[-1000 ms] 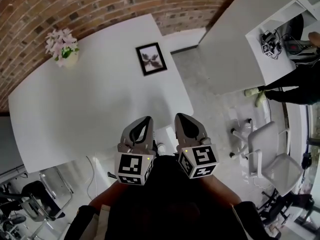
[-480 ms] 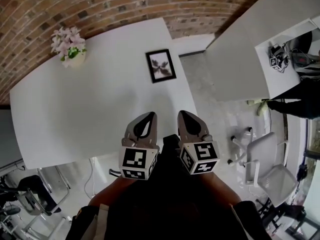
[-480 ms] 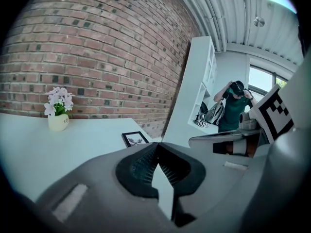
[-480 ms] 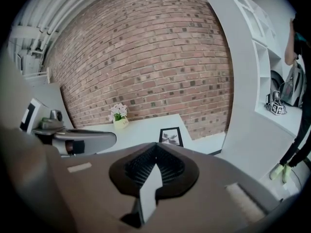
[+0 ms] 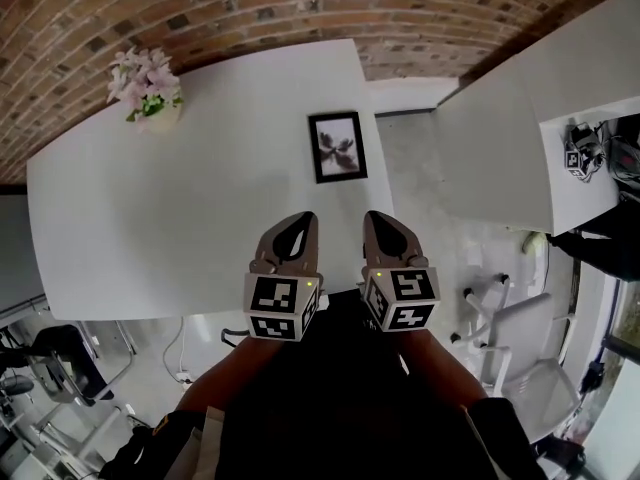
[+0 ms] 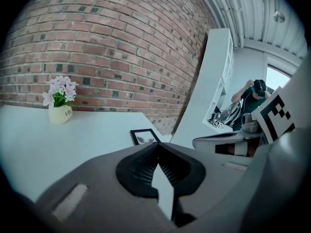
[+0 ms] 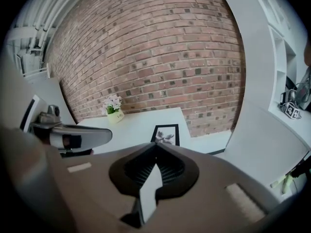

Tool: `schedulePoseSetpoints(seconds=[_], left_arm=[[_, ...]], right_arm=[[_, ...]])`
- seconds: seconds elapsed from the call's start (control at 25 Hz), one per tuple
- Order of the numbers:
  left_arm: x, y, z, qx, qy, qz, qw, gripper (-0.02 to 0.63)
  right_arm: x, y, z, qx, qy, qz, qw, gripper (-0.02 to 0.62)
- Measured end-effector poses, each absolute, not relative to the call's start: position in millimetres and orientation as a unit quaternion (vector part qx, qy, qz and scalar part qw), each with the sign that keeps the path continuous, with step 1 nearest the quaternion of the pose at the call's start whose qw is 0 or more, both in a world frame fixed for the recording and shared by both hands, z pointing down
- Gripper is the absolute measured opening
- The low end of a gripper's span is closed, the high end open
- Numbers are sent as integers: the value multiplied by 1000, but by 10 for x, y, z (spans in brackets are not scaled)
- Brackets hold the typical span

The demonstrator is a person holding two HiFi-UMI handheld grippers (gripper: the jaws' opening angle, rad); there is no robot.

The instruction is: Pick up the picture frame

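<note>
Two hand-held grippers are held side by side at the near side of a white worktop (image 5: 190,208), both pointing forward and downward toward a brick wall (image 5: 250,8). The left hand-held gripper (image 5: 306,218) has its jaws fully together with nothing between them, as its own view confirms (image 6: 156,144). The right hand-held gripper (image 5: 372,216) likewise shows its jaws meeting at the tips and holding nothing (image 7: 155,144).

The picture frame (image 5: 338,146), black-edged with a pale mount and a dark plant print, lies flat on the worktop near its right edge, ahead of both grippers and well apart from them. It shows just beyond the jaw tips in the left gripper view (image 6: 144,137) and the right gripper view (image 7: 166,134).

A pale pot of pink flowers (image 5: 148,90) stands at the far left of the worktop, close to the wall and well apart from the frame. To the right, across a strip of floor, is a second white worktop (image 5: 500,148), with a white chair (image 5: 515,333) nearer the camera. A person (image 6: 252,98) stands in the background of the left gripper view.
</note>
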State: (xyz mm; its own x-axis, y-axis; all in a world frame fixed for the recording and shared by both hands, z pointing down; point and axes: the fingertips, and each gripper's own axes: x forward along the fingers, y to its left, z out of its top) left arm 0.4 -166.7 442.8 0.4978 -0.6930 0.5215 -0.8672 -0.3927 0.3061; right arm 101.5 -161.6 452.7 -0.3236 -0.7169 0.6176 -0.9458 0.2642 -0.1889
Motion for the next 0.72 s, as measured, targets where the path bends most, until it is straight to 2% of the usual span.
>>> schedulePoseSetpoints(seconds=[0.4,0.48,0.56,0.72], left_arm=[[134,-2044,4870,792,-493,181,310,0],[151,-2107,4936,789,-495,183,314,24],[143,-2156,5021,783,-499,187,321,31],[120,-2256,5208,768,-508,196,336,45]], right_arm=[[1174,-2031,4961,522,-762,293,247,3],[1189,-2093,5041,517,-762,300,250,3],[1187,-2147,5126,509,-762,309,254,42],[1224,-2267,5274,500,-761,318,264,57]])
